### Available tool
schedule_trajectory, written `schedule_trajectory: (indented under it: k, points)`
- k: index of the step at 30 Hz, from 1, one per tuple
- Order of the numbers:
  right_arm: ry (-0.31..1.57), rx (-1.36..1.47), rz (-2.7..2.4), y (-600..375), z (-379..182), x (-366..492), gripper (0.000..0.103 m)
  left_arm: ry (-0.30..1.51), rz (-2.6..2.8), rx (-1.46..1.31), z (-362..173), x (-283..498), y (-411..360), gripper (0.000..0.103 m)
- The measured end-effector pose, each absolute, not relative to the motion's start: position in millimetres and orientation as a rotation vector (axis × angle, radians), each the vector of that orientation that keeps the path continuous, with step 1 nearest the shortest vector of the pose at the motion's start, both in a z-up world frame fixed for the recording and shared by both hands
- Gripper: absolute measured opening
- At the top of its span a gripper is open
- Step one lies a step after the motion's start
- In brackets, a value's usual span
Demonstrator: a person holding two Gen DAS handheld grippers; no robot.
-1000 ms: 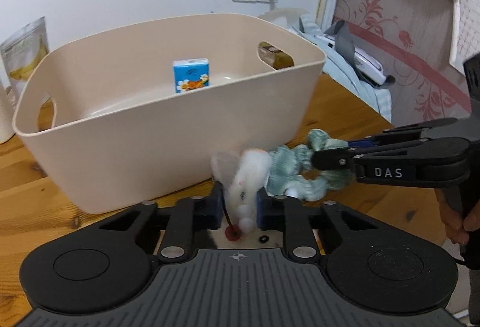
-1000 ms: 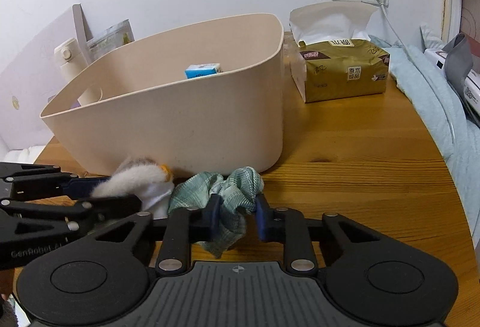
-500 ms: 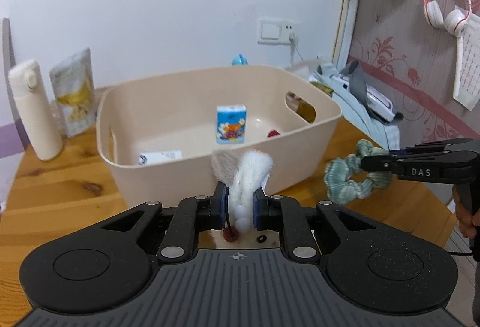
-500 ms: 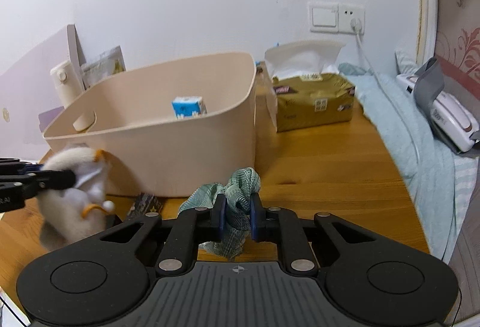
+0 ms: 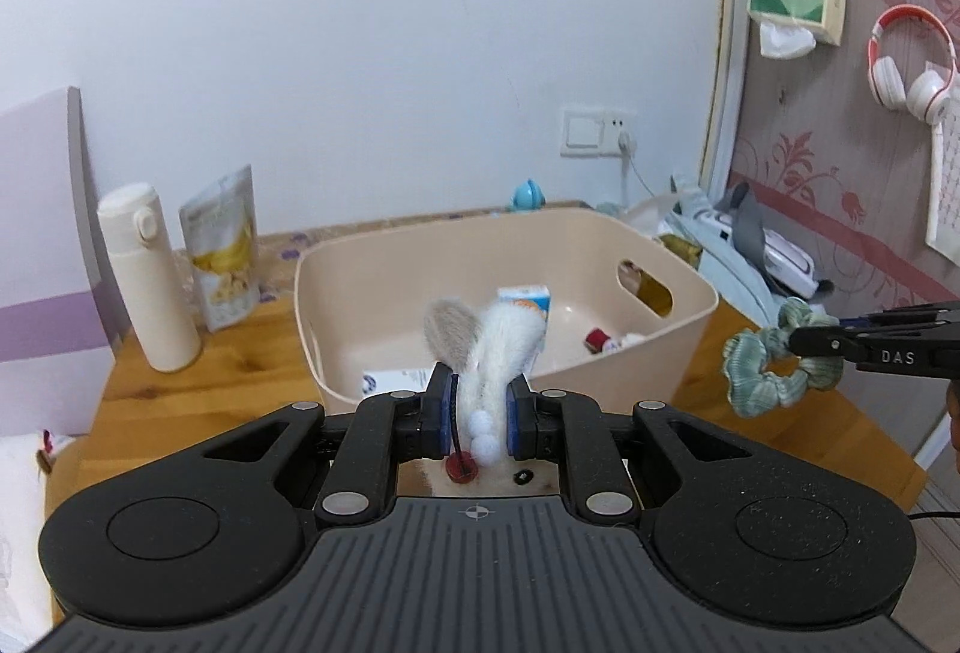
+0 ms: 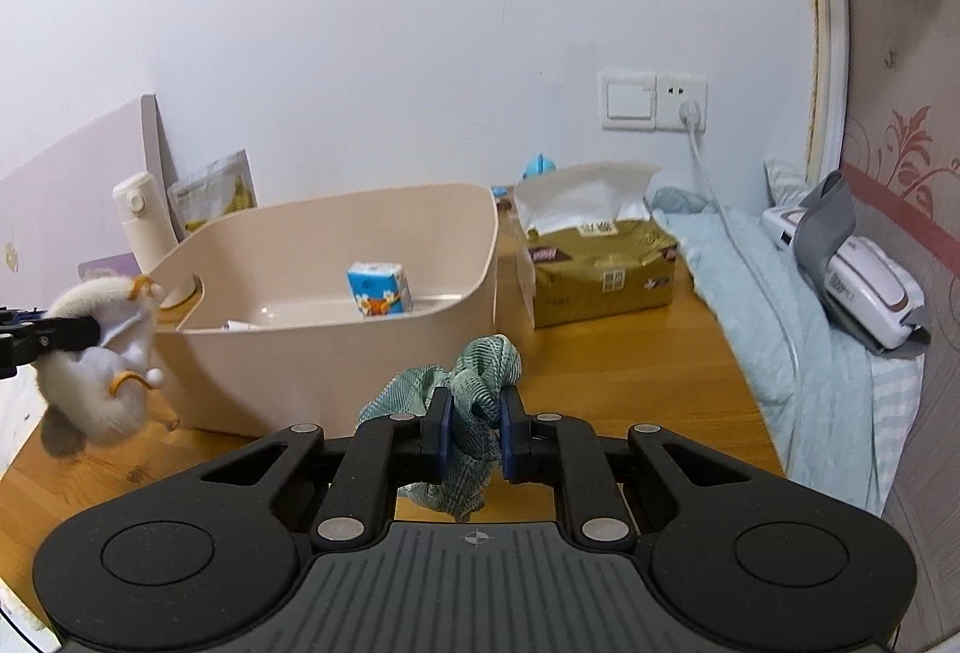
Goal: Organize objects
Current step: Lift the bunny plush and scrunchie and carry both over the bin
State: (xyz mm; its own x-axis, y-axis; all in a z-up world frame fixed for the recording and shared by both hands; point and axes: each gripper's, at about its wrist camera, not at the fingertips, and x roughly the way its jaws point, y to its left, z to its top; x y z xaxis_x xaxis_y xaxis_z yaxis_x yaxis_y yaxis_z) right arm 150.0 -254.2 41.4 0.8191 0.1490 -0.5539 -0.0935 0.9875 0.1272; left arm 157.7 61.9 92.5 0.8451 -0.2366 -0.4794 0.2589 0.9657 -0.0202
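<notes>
So up close, the left gripper is clamped on a fluffy white plush toy with a grey ear, and the toy's lower half disappears between the blue pads, so only a few white pom-poms and a red button-like bit peek out underneath. The right gripper is pinched shut on a green checked fabric scrunchie; part of it hangs down behind the black body of the tool, so I can't see its whole loop from there. From the left camera the scrunchie shows better, dangling in the air off the table's right edge. Both things are held up above the wooden table, just in front of the big beige plastic tub with cut-out handles.

The plush blocks a chunk of the tub's inside. What I can make out in there: a small blue-and-white carton standing up, a flat white packet at the near wall, mostly cut off, and something small and red-white I can't identify.

Beyond the tub: a cream thermos bottle and a banana-chip pouch to the left, a gold tissue pack right beside the tub's right end, and a little blue figure by the wall, half hidden.
</notes>
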Motion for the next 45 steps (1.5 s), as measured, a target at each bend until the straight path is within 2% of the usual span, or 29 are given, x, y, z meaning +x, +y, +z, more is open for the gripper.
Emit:
schedule_trajectory:
  k: [14,27,45]
  points:
    - [0.488,0.105,0.099,-253.7,79.4,144.6,0.015,0.419,-0.264,0.067,118.3,164.5,67.6,0.016]
    - [0.444,0.131,0.113,-241.0,93.6,174.7,0.015,0.415,-0.274,0.078,125.9,198.4,65.9,0.016]
    - [0.489,0.126,0.142,-213.2,84.5,239.5,0.015,0.506,-0.286,0.116,98.6,274.5,53.9,0.016]
